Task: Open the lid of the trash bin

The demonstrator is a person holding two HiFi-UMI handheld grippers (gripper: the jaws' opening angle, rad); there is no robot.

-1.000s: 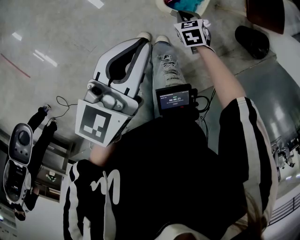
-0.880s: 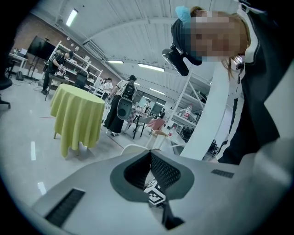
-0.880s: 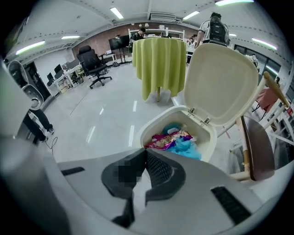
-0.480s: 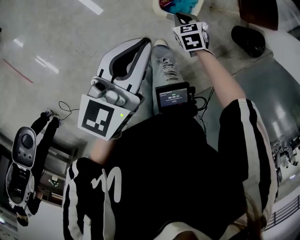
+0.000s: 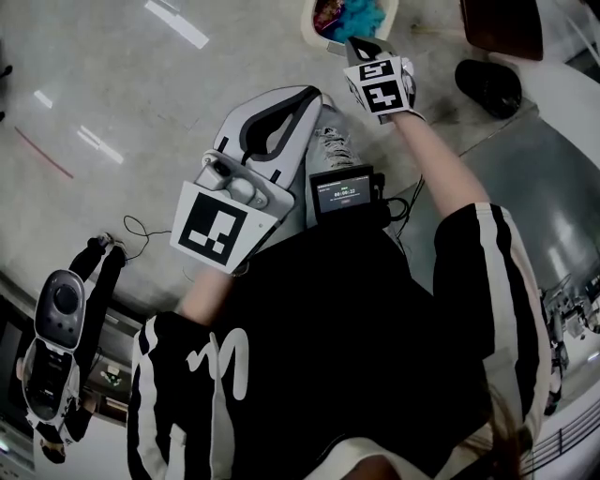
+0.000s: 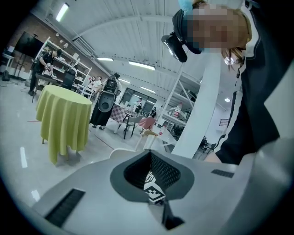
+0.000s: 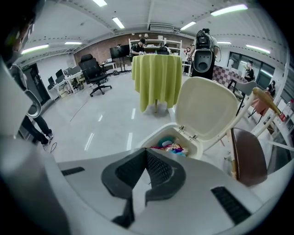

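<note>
The cream trash bin stands on the floor with its lid swung upright, and colourful rubbish shows inside. In the head view the trash bin is at the top edge. My right gripper hovers just short of the bin, its jaws shut with nothing in them; in its own view the right gripper points at the bin's rim. My left gripper is held lower, near the person's legs, and is shut and empty. In the left gripper view the left gripper points across the room.
A brown chair stands right of the bin. A yellow-green draped table is behind it, with a black speaker-shaped unit and a black office chair further back. A dark object lies on the floor. A small screen hangs at the person's waist.
The left gripper has risen forward toward the bin. More of the open bin now shows above the right gripper. Both grippers stay shut.
</note>
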